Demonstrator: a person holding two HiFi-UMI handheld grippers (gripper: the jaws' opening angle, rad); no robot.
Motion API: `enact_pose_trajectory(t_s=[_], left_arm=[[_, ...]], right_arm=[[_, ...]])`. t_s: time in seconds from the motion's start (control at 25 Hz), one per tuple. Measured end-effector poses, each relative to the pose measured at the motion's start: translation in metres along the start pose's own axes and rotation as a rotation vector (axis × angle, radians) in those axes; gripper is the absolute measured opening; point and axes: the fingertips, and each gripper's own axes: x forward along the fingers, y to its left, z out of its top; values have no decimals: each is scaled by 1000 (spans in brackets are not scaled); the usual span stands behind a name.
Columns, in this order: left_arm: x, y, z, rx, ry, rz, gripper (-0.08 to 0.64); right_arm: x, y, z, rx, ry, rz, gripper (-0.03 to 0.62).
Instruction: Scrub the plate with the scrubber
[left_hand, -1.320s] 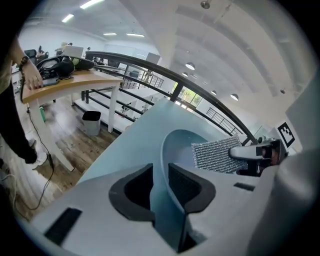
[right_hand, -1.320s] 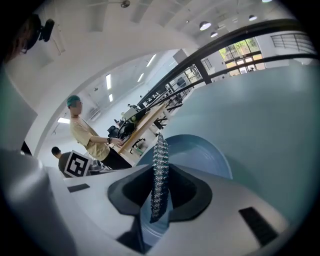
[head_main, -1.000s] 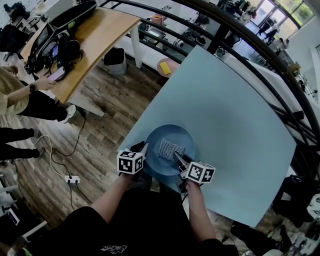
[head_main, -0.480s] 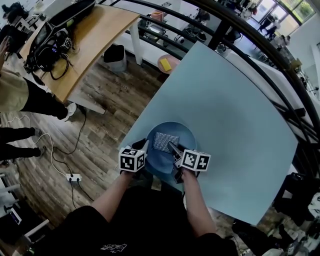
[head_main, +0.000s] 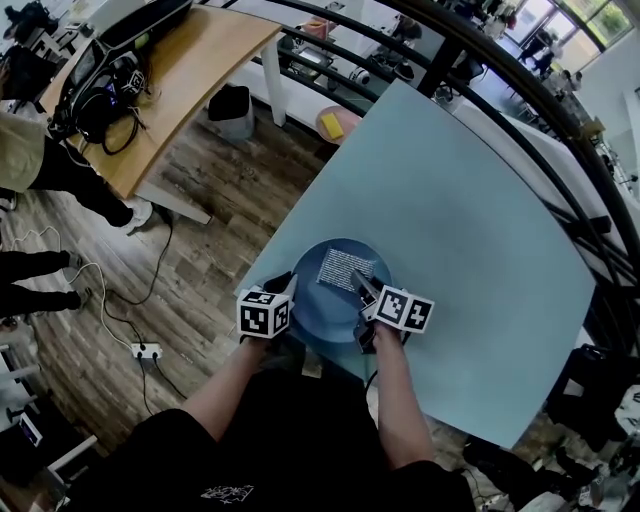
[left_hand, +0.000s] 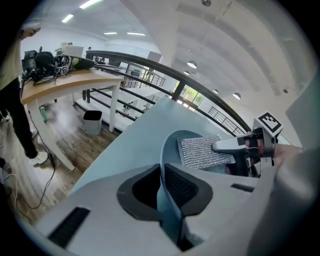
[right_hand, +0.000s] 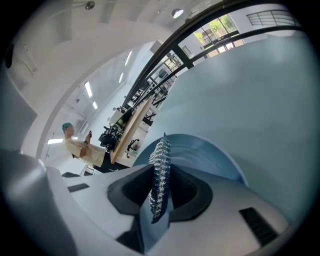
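A blue plate (head_main: 310, 305) lies near the front left corner of the pale blue table (head_main: 470, 230). My left gripper (head_main: 283, 290) is shut on the plate's rim (left_hand: 163, 150) at its left side. A silvery mesh scrubber (head_main: 343, 269) lies flat on the plate's far half, and my right gripper (head_main: 366, 292) is shut on its near edge. In the right gripper view the scrubber (right_hand: 160, 172) stands edge-on between the jaws, with the plate (right_hand: 205, 157) beyond it. In the left gripper view the scrubber (left_hand: 202, 151) and the right gripper (left_hand: 235, 146) show over the plate.
A wooden desk (head_main: 170, 85) with bags and electronics stands at the upper left, and a bin (head_main: 232, 112) sits beneath it. A person (head_main: 45, 165) stands at the left. Cables and a power strip (head_main: 146, 352) lie on the wood floor. A dark railing (head_main: 520, 110) curves behind the table.
My right gripper has slid the scrubber across the plate, first towards the far left, then a little right. The left gripper keeps its hold on the rim. The person at the left has moved.
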Motion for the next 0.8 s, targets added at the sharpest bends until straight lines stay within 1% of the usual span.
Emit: enact_pose_trajectory(t_s=[0.44, 0.8], left_arm=[[1, -1, 0, -7, -5, 8, 34], [-1, 0, -1, -8, -5, 21, 32]], right_arm=[[-36, -34, 15, 16, -59, -78, 87], [-62, -53, 13, 2, -61, -137, 87]])
